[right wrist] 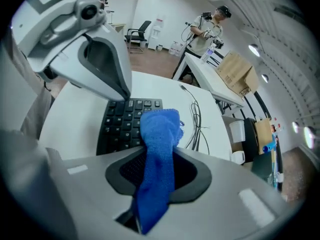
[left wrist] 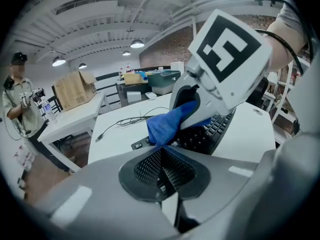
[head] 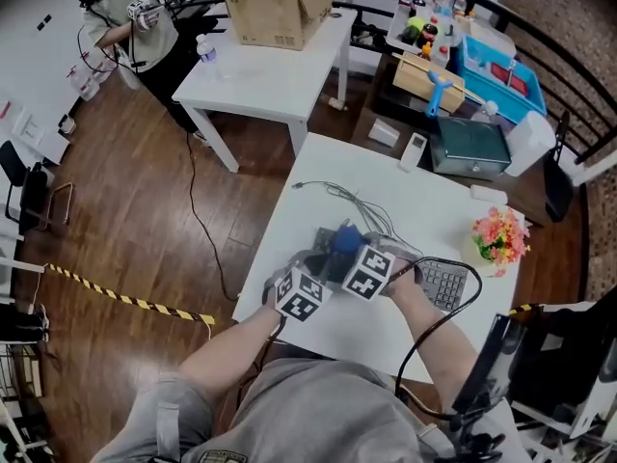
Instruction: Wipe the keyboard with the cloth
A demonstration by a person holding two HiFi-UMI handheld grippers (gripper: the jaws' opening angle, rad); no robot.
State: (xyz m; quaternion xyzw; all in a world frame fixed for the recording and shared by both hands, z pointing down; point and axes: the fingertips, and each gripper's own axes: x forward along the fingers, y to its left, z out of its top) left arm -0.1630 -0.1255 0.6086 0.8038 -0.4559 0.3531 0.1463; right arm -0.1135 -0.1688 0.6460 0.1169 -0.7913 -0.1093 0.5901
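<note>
A black keyboard [head: 445, 284] lies on the white table [head: 328, 177] in front of me, its left part hidden under both grippers. My right gripper [right wrist: 157, 151] is shut on a blue cloth [right wrist: 160, 129], which hangs past the tips over the keys [right wrist: 122, 121]. In the head view the cloth [head: 345, 239] shows just beyond the right gripper [head: 347, 254]. My left gripper [left wrist: 161, 146] is close beside it at the keyboard's [left wrist: 210, 131] left end, its jaws shut with nothing between them. From there the cloth [left wrist: 167, 124] hangs just ahead of its tips.
Loose cables [head: 352, 201] trail across the table behind the keyboard. A flower pot [head: 498, 239] stands at the right edge, a remote [head: 414, 149] at the far edge. Beyond are a white table with a cardboard box [head: 281, 3] and a person [head: 130, 13].
</note>
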